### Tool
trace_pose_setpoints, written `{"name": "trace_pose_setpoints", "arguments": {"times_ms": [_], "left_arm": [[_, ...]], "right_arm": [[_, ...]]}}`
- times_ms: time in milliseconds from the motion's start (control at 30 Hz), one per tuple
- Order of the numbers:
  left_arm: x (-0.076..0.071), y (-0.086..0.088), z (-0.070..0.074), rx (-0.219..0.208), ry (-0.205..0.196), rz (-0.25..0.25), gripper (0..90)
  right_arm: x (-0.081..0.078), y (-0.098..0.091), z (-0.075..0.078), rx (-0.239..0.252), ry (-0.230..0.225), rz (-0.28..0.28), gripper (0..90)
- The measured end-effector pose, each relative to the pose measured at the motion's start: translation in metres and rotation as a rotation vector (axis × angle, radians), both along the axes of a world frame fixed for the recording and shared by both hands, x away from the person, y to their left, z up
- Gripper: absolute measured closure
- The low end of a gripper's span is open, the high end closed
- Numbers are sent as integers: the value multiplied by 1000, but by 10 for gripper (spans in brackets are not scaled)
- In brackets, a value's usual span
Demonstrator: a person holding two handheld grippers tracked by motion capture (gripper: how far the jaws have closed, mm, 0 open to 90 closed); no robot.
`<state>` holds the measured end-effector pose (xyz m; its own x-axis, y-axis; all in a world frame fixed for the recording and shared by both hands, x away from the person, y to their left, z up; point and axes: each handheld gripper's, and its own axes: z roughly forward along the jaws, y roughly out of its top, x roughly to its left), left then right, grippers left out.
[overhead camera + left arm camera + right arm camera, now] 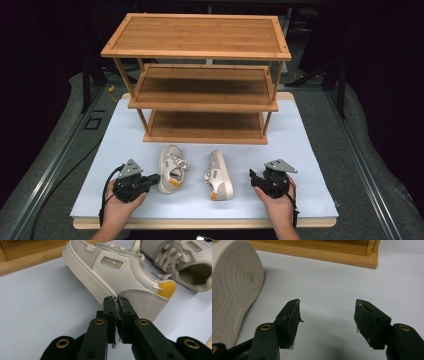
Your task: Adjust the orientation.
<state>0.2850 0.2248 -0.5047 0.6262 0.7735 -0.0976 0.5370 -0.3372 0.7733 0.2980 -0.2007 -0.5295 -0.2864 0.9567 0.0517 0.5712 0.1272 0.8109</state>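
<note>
Both shoes lie near the bench's (pixel 300 150) front edge, before the empty rack (pixel 200 80). Your left gripper (pixel 116 298), jaws shut and empty, nears the upright shoe's (pixel 110 272) heel; your right gripper (pixel 327 310) gapes empty beside the tipped shoe (pixel 229 290). Nothing shelved yet.

Left gripper (pixel 116 298) jaws pressed together; right gripper (pixel 327 312) jaws spread wide.
</note>
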Motion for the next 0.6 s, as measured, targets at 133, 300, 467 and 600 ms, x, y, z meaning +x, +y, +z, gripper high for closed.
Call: {"name": "trace_pose_setpoints", "arguments": {"times_ms": [133, 300, 467, 600], "left_arm": [[3, 4, -4, 29, 12, 23, 852], [10, 18, -6, 38, 20, 86, 852], [12, 26, -6, -10, 25, 118, 770], [14, 25, -9, -18, 23, 132, 675]], "right_arm": [[-1, 1, 1, 2, -8, 10, 397], [-1, 2, 1, 7, -1, 24, 406], [-2, 4, 2, 7, 1, 39, 438], [-4, 7, 4, 12, 9, 76, 567]]}}
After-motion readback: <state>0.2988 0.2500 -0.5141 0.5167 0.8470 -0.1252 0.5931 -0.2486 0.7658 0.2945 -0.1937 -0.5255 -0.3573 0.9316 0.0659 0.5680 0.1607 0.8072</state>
